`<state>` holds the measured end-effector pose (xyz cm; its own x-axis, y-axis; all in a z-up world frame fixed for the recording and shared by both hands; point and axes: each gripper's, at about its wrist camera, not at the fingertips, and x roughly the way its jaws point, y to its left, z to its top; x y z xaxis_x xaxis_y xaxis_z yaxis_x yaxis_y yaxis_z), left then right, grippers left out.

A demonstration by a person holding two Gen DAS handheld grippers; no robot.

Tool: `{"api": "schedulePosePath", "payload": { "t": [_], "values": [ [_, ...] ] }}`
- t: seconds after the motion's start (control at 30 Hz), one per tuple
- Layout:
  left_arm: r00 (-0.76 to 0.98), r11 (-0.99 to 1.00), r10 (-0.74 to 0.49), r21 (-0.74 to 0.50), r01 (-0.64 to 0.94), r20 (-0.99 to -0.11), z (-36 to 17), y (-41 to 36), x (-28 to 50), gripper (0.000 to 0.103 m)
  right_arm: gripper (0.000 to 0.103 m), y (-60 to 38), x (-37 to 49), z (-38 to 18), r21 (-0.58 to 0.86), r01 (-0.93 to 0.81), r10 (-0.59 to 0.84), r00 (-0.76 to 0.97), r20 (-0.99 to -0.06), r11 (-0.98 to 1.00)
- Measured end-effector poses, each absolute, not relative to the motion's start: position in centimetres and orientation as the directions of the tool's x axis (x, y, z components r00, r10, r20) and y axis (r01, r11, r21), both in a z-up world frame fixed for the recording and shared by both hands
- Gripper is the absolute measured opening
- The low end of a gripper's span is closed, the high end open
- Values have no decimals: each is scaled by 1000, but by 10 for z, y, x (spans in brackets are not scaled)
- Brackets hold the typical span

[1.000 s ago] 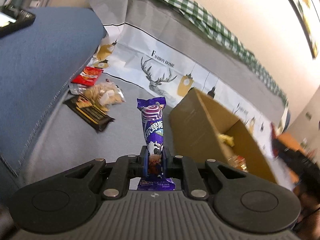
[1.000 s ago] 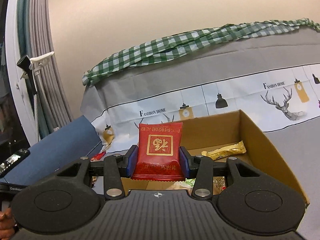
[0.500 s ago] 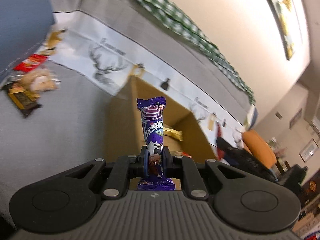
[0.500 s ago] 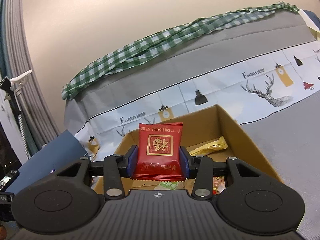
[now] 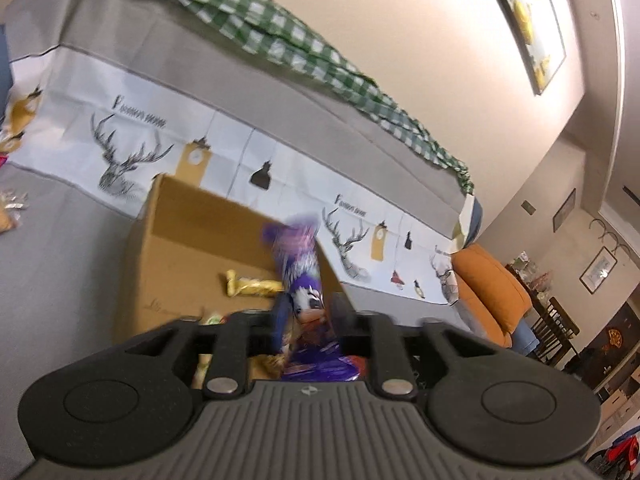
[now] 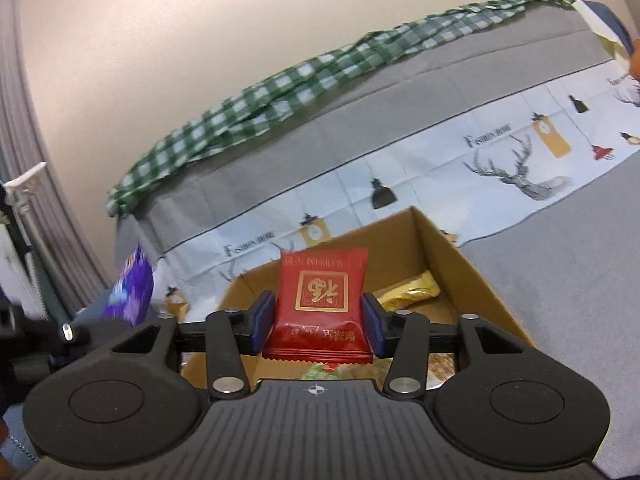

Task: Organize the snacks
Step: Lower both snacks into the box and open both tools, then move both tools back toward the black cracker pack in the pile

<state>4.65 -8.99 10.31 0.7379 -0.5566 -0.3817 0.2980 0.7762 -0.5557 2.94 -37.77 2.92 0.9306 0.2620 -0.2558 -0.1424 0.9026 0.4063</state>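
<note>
Grey sofa fabric with a deer-print cover (image 5: pixel 132 152) fills the left wrist view, and against it an open cardboard box (image 5: pixel 192 248) is now seen directly ahead of the left gripper (image 5: pixel 308 312), where a second ago loose snacks on the seat were still framed and the box lay off to the side. The purple snack bar (image 5: pixel 298 264), earlier pinched upright and sharp, is now blurred and tilted between fingers that are opening; the pads appear to have drawn away from the wrapper, so it is judged to be dropping toward the box, where a yellow packet (image 5: pixel 252 286) already lies. In the right wrist view the same box (image 6: pixel 472 276) is seen below the right gripper (image 6: pixel 318 320), whose fingers are likewise opening: narrow gaps are now visible on both sides of the red snack packet (image 6: pixel 320 292), which was clamped tight before. The purple bar is glimpsed as a blur at the left edge. Both releases are judged to be under way over the box, so two more snacks should soon be stowed.
</note>
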Motion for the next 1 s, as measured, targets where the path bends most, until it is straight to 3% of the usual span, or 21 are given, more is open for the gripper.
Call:
{"api": "schedulePosePath", "payload": {
  "t": [0.03,0.07,0.27,0.4,0.6,0.63,0.7,0.77,0.87,1.0],
  "values": [
    [744,775,-556,-555,302,-371,104,-92,46,47,77,-378,29,29,404,-124,243,934,-260,907],
    [749,776,-553,-555,301,-367,104,-93,44,50,79,-379,28,29,406,-111,231,938,-258,907],
    [782,805,-496,-537,251,-378,86,-84,21,53,79,-381,25,28,410,-114,236,936,-261,905],
    [791,821,-465,-528,218,-397,72,-63,6,68,79,-376,22,28,387,-109,225,937,-268,915],
    [805,831,-433,-526,182,-406,63,-17,-5,68,79,-366,16,29,351,-124,226,937,-267,928],
    [804,833,-432,-522,182,-409,62,-9,-4,63,78,-365,15,29,349,-126,228,936,-269,929],
    [809,862,-411,-467,197,-419,60,6,-1,43,72,-363,13,28,348,-132,235,933,-274,928],
    [819,910,-348,-374,178,-457,56,19,10,10,57,-362,12,27,352,-141,248,927,-280,925],
    [838,943,-269,-309,127,-475,48,43,28,5,39,-359,10,27,353,-171,280,916,-286,920],
    [854,933,-201,-360,17,-480,17,76,36,5,36,-349,8,25,326,-196,298,906,-299,925]
  ]
}}
